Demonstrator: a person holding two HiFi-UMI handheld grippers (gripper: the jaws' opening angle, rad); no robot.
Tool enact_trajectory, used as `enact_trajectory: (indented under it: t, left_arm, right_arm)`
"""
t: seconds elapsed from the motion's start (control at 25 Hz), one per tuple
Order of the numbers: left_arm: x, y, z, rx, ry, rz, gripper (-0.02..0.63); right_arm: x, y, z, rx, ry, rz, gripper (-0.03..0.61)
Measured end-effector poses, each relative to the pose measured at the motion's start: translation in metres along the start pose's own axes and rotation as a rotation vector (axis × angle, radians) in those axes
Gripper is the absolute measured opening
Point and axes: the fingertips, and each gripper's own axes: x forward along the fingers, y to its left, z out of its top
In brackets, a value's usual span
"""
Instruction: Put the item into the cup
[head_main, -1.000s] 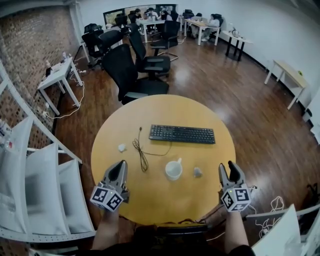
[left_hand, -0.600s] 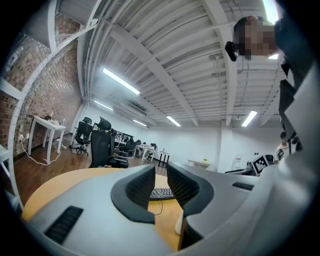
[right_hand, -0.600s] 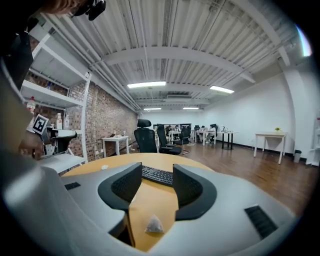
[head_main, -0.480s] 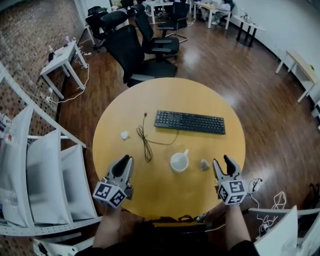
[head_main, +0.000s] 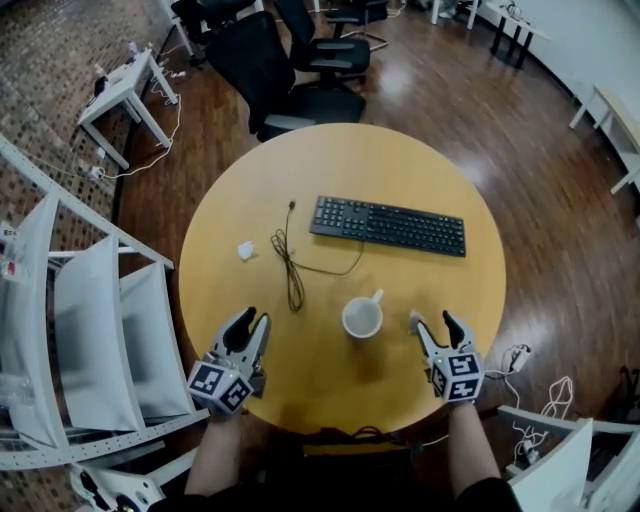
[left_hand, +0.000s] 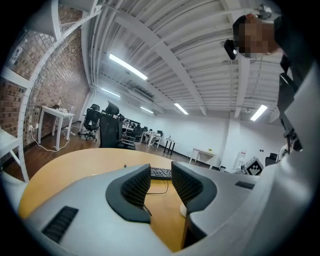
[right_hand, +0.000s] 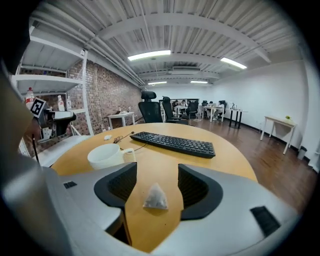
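Observation:
A white cup (head_main: 362, 317) with a handle stands near the middle of the round wooden table (head_main: 300, 180). Just right of it lies a small pyramid tea bag (right_hand: 155, 196) on the table top. My right gripper (head_main: 432, 325) straddles it: the bag sits between the two open jaws, touched by neither, and these jaws have just been opening. The cup (right_hand: 106, 155) shows left of that gripper. My left gripper (head_main: 252, 325) hovers near the table's front left; its jaws have just been opening, with nothing between them (left_hand: 161, 182).
A black keyboard (head_main: 388, 225) lies beyond the cup. A black cable (head_main: 290, 275) and a small white object (head_main: 246, 250) lie at the left of the table. White shelving (head_main: 90, 330) stands to the left, and office chairs (head_main: 285, 70) behind the table.
Both grippers have sunk toward the table. The right one has come forward so the tea bag now lies between its jaws. The left jaws, shut before, now stand apart.

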Motion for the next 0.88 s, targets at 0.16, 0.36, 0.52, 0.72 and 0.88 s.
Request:
enact_trajectory:
  t: [0.16,0.36,0.52,0.72,0.88]
  left_arm:
    - [0.007,-0.001,-0.014,-0.034,0.021,0.013,0.126]
    - [0.016,-0.006,-0.033,-0.071,0.053,0.010,0.126]
    - [0.014,0.000,-0.037,-0.092,0.057,0.038,0.126]
    - [0.003,0.011,-0.045,-0.114,0.072,0.073,0.126]
    - [0.003,0.013,-0.050,-0.126,0.078,0.078,0.126]
  right_arm:
    - [0.016,0.001,-0.022,0.001,0.077,0.015,0.259]
    - [0.039,0.003,-0.045,-0.012,0.150,0.019,0.261]
    - [0.053,0.003,-0.058,-0.009,0.187,0.003,0.261]
    - [0.057,0.005,-0.066,0.002,0.216,0.006,0.261]
    - [0.057,0.005,-0.071,-0.021,0.233,0.007,0.200]
